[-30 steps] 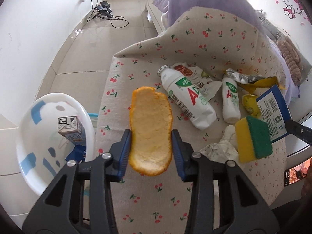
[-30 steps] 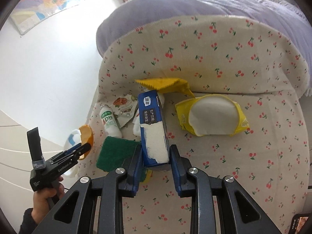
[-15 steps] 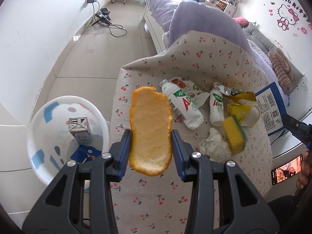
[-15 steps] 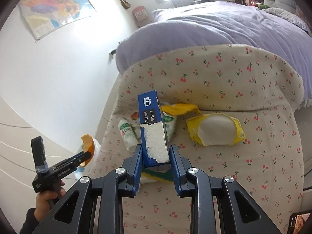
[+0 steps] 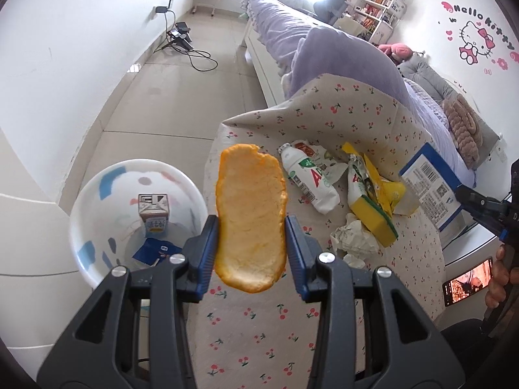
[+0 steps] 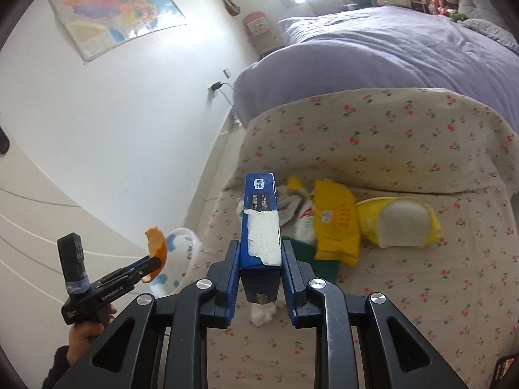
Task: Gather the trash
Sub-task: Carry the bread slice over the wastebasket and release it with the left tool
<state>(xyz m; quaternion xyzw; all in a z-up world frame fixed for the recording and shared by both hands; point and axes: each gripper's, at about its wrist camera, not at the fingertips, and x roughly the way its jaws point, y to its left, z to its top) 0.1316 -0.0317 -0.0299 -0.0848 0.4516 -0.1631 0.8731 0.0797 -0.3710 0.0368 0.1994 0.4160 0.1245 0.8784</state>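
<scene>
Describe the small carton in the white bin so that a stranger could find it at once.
On the floor beside the cherry-print cloth stands a round white plastic bin. Inside it, a small grey-topped drink carton stands upright; the flat blue wrapper beside it lies down.

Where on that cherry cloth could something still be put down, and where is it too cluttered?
Free: the near strip of the cherry cloth, this side of the crumpled tissue, and the far stretch draped toward the purple bedding. Crowded: the middle, where the white bottle, sponge and yellow wrappers bunch together.
</scene>
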